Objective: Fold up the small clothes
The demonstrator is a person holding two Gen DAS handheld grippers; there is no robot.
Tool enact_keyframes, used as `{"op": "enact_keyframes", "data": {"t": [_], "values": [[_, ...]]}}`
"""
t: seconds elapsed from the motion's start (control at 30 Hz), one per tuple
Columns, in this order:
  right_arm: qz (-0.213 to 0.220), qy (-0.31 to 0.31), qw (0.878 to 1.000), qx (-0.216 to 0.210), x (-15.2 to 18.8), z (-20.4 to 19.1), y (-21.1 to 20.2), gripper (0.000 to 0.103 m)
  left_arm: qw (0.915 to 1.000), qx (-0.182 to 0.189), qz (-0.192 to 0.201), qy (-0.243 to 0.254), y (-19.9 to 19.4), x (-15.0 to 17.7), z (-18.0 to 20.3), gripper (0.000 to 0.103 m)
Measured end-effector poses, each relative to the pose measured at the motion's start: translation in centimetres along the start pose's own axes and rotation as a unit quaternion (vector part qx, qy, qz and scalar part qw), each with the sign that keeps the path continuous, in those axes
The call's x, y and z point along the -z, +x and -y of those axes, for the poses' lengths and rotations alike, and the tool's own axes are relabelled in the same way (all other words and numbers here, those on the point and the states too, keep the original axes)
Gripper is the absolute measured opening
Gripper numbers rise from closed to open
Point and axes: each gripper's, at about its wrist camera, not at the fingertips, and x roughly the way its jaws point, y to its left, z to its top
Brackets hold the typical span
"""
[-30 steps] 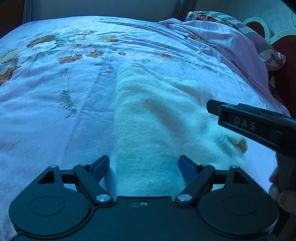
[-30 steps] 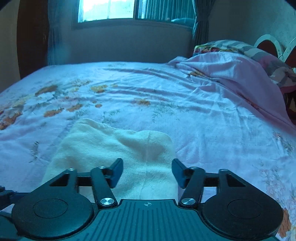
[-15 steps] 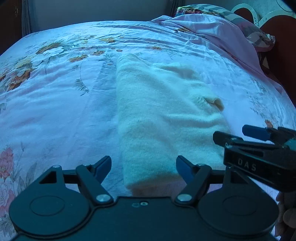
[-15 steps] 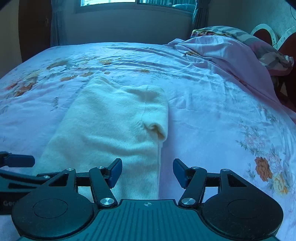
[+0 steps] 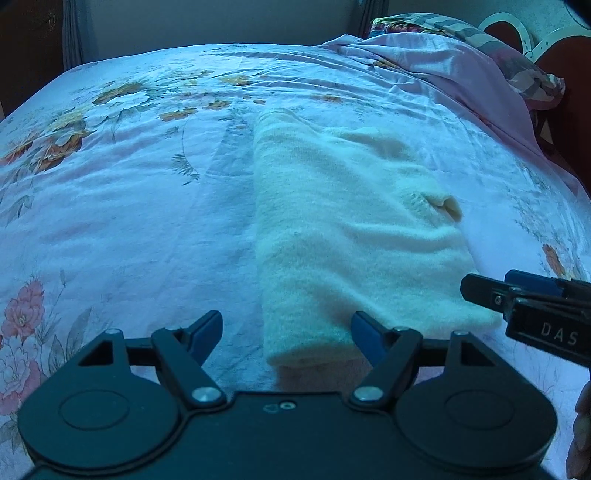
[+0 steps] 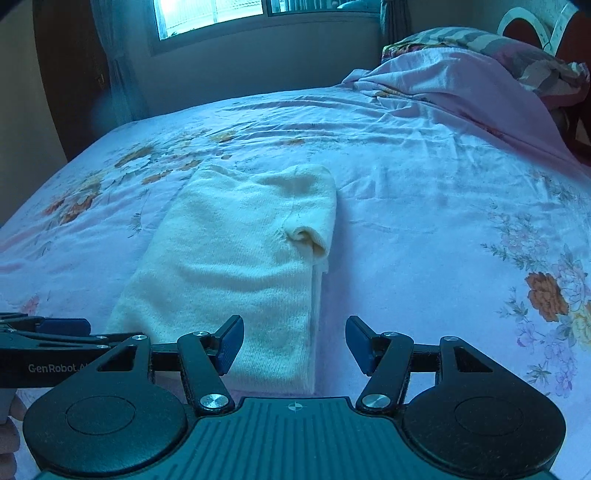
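While you hold both tools low over the near end of the bed, here's how it looks:

Garment: your cream knit top (image 5: 343, 236) lies flat on the floral bedsheet (image 5: 129, 206), folded into a long strip running away from you. A small sleeve opening (image 6: 310, 240) pokes up near its right edge.

Left gripper: your left gripper (image 5: 286, 328) has its blue fingers spread wide with nothing between them. The near left corner of the top sits right in front of that gap, and the right fingertip looks like it's at the fabric's edge, though I can't tell if it actually touches.

Right gripper: your right gripper (image 6: 294, 345) is spread apart too, gripping nothing. The near right corner of the top lies just ahead of its left finger, and the right finger is over bare sheet.

Both tools: side by side, each one peeking into the other's camera.

Background: rumpled pink blanket (image 6: 461, 85) and a patterned pillow (image 6: 517, 51) at the far right, window (image 6: 210, 14) behind the bed.
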Motion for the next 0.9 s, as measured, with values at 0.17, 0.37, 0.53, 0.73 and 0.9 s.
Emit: {"op": "enact_keyframes", "data": {"t": [0.17,0.37,0.53,0.73,0.9], "values": [[-0.021,0.033,0.998,-0.04,-1.5,2.7,2.1,0.061,0.9991,0.008,-0.004,-0.042,0.6,-0.7,-0.7,0.075],[-0.024,0.071,0.995,-0.062,-2.9,5.0,4.5,0.079,0.997,0.026,-0.013,-0.071,2.6,-2.4,-1.6,0.077],[-0.03,0.115,0.988,-0.096,-4.4,5.6,6.1,0.079,0.9944,0.064,-0.016,-0.082,4.5,-3.9,-2.5,0.078],[-0.045,0.131,0.985,-0.104,-6.1,5.5,9.9,0.079,0.9873,0.122,-0.021,-0.099,7.2,-5.6,-3.8,0.077],[-0.04,0.13,0.985,-0.104,-6.7,5.9,11.6,0.05,0.9783,0.165,-0.025,-0.124,9.0,-6.4,-4.7,0.055]]}}
